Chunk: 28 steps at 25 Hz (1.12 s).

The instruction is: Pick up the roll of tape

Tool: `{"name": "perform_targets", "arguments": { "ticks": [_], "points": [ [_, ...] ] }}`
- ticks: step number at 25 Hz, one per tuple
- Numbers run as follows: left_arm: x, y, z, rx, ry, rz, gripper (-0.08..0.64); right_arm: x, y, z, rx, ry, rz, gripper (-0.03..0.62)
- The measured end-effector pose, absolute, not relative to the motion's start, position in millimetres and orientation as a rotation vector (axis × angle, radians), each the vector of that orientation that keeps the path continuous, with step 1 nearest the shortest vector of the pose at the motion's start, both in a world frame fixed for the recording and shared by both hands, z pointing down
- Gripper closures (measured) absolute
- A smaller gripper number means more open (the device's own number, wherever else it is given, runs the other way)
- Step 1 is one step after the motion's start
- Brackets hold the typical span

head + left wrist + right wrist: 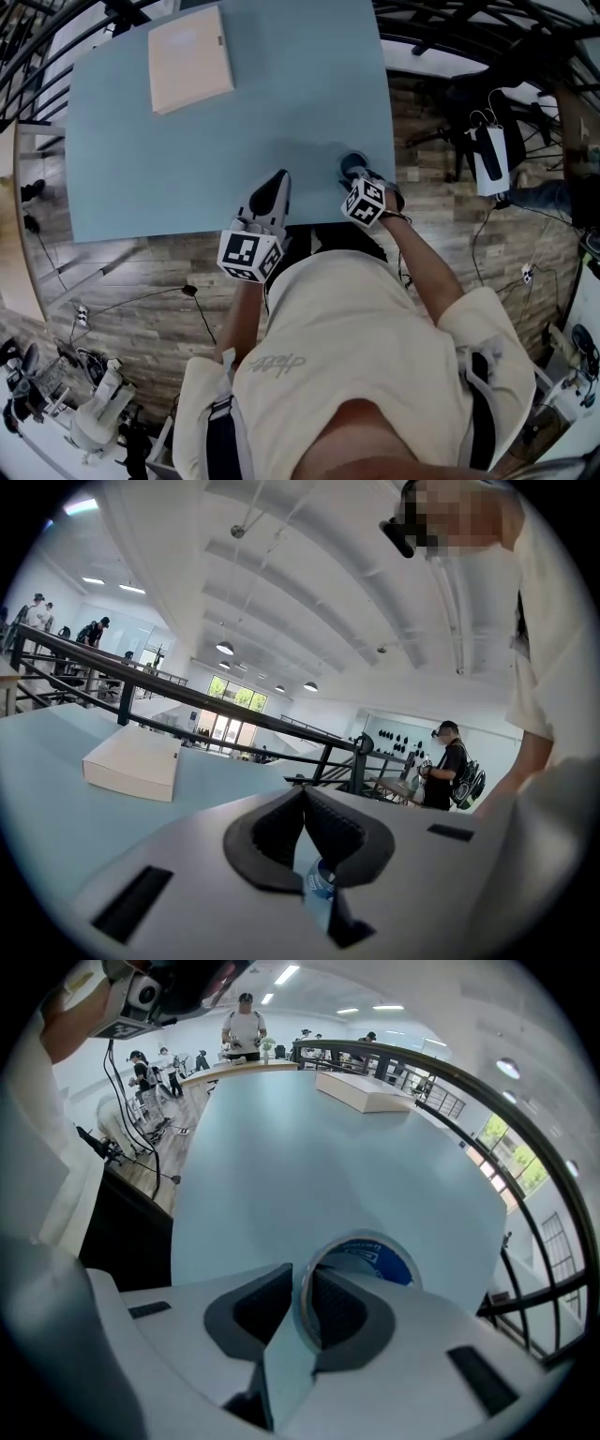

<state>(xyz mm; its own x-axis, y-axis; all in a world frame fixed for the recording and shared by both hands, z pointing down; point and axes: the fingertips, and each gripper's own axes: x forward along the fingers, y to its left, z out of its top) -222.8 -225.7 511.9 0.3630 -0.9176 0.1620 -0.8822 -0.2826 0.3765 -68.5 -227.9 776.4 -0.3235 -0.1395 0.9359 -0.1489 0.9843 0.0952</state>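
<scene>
The roll of tape (352,164), clear with a blue label inside its core, lies flat on the pale blue table (187,159) close to its near right corner. My right gripper (360,178) points steeply down onto it. In the right gripper view the roll (380,1262) has its near wall between the pads: one pad inside the core, the other outside, both against the wall. My left gripper (278,184) hovers over the table's near edge, left of the roll, pointing level. Its fingertips (303,794) meet with nothing between them, and a bit of the roll (322,880) shows below them.
A flat white box (190,58) lies at the far side of the table, also seen as the box (131,761) and the box (364,1091) from the grippers. A black railing (187,700) runs behind the table. People stand in the background. Cables and equipment lie on the wooden floor (450,234).
</scene>
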Motion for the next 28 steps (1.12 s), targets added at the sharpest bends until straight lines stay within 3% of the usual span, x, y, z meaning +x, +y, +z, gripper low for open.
{"name": "perform_targets", "arguments": {
  "ticks": [16, 28],
  "points": [
    [-207, -225, 506, 2.283, -1.529, -0.089, 0.541, -61, -233, 752, 0.299, -2.006, 0.172, 0.541],
    [-191, -230, 488, 2.343, -1.525, -0.059, 0.541, -61, -250, 675, 0.460, -2.191, 0.174, 0.540]
  ]
}}
